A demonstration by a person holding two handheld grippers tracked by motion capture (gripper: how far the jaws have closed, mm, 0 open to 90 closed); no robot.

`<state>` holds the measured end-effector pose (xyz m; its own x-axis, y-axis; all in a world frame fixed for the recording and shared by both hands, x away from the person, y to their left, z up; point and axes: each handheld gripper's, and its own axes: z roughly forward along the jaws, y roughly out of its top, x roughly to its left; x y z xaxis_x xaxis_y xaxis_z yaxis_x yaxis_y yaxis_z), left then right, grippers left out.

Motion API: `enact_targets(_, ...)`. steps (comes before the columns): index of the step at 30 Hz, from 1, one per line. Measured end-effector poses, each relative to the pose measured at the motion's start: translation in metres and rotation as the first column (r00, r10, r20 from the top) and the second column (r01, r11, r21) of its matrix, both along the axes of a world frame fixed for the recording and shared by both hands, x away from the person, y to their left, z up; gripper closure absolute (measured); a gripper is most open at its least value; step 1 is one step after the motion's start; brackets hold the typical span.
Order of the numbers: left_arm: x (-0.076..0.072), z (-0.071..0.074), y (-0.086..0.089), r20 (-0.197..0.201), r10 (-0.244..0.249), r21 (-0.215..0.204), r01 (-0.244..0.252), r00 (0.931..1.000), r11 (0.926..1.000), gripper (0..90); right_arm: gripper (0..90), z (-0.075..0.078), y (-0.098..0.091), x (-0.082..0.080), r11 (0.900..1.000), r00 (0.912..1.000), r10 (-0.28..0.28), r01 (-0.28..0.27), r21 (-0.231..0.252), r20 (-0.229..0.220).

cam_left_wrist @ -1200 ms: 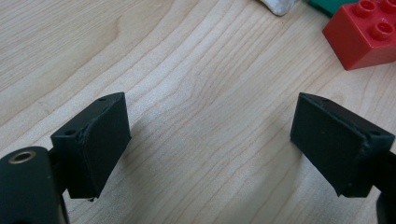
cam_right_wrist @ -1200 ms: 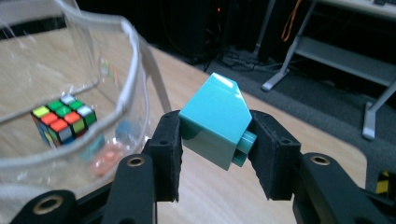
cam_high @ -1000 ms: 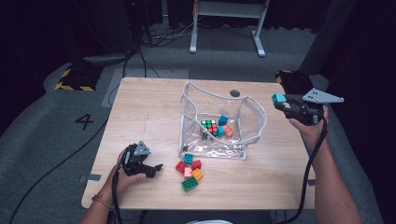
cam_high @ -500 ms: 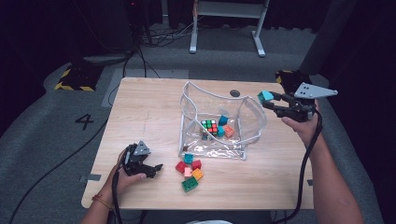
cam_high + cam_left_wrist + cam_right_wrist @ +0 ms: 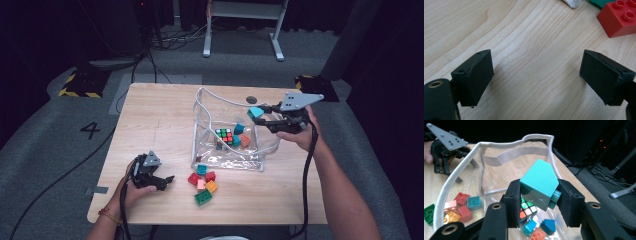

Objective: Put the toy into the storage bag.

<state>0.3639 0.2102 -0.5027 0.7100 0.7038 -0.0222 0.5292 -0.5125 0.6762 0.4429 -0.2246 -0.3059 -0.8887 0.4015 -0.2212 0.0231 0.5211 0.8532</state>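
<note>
Teal block (image 5: 539,183), hard glossy plastic w/ studs on one side, sits clamped between our R gripper's (image 5: 541,200) black foam-faced pads (image 5: 571,202); it hangs tilted over the open mouth of the clear pouch (image 5: 205,145). Step in hand, we judge: dropping loose blocks into the pouch. Next move calls for lowering past the white-piped rim, then opening the jaws so the block falls beside the puzzle cube (image 5: 224,135) and the blue and orange pieces. Pouch is soft floppy vinyl, so its rim may snag. L gripper (image 5: 159,181) rests near-left on the pale wood-grain table (image 5: 150,115), jaws wide apart, nothing between. Loose bricks (image 5: 202,182) lie just right of it, near side of the pouch.
</note>
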Motion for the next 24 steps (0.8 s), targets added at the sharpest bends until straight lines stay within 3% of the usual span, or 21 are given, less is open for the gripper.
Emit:
enact_targets(6,0.0,0.0,0.0,0.001,0.0,0.0,0.0,1.0,1.0,11.9,56.3,-0.005,0.03,0.005,0.9955,0.9978,0.065,-0.066,-0.068,-0.015)
enact_targets(15,0.0,0.0,0.0,0.0,0.0,0.0,0.0,1.0,1.0,11.9,56.3,-0.019,0.057,0.02,0.9804,0.9934,0.092,-0.102,-0.168,-0.068)
enact_targets(19,0.0,0.0,0.0,0.003,0.0,0.002,0.0,1.0,1.0,12.0,56.3,-0.023,0.067,0.027,0.9672,0.992,0.086,-0.106,-0.231,-0.092)
enact_targets(22,0.0,0.0,0.0,0.003,-0.001,0.002,0.001,1.0,1.0,12.0,56.3,-0.028,0.077,0.031,0.9423,0.9911,0.086,-0.114,-0.315,-0.102)
enact_targets(24,0.0,0.0,0.0,0.001,-0.001,0.001,0.001,1.0,1.0,12.0,56.2,-0.03,0.081,0.033,0.9317,0.9902,0.085,-0.118,-0.343,-0.111)
